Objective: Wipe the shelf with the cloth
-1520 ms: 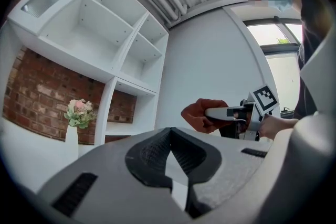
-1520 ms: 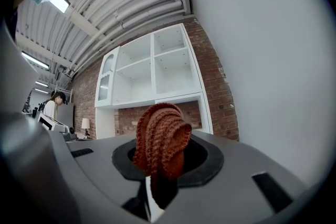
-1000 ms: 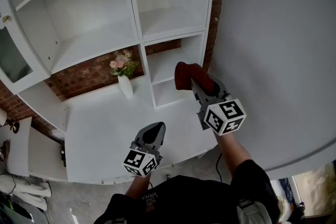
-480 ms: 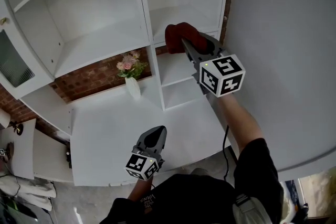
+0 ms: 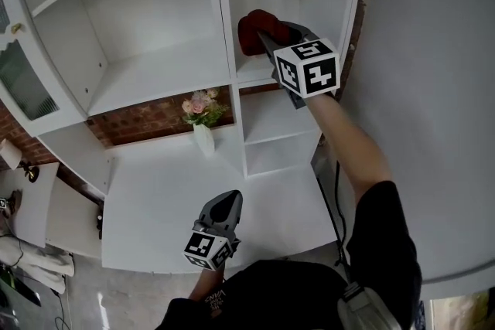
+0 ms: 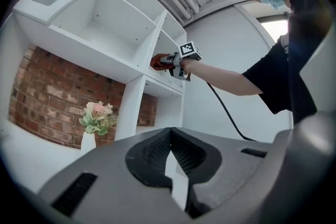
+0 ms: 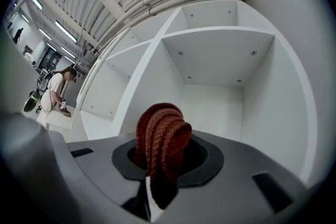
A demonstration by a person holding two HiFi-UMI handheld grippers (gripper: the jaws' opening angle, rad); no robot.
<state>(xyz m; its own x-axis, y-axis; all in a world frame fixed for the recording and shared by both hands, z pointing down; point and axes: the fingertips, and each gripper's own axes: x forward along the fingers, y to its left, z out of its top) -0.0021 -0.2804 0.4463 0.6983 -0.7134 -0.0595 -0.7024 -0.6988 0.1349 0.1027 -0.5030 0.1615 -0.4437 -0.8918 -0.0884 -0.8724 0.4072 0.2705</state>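
Note:
A dark red knitted cloth (image 5: 255, 31) (image 7: 161, 139) (image 6: 157, 62) is bunched between the jaws of my right gripper (image 5: 267, 42) (image 7: 157, 165), which is shut on it. The cloth is held up at the mouth of the upper right compartment of the white shelf unit (image 5: 166, 66) (image 7: 220, 50), just above that compartment's board (image 5: 259, 73). My left gripper (image 5: 224, 206) (image 6: 170, 165) hangs low over the white counter (image 5: 170, 197), jaws together with nothing between them.
A small white vase of pink flowers (image 5: 203, 120) (image 6: 94, 123) stands on the counter against a brick back wall (image 5: 147, 120). A grey wall (image 5: 433, 89) runs along the right. A glass-fronted cabinet door (image 5: 19, 77) is at the left. A person (image 7: 55, 89) stands far off.
My right gripper has risen with the cloth from the lower compartment's height to the upper right compartment. The left gripper has stayed low over the counter.

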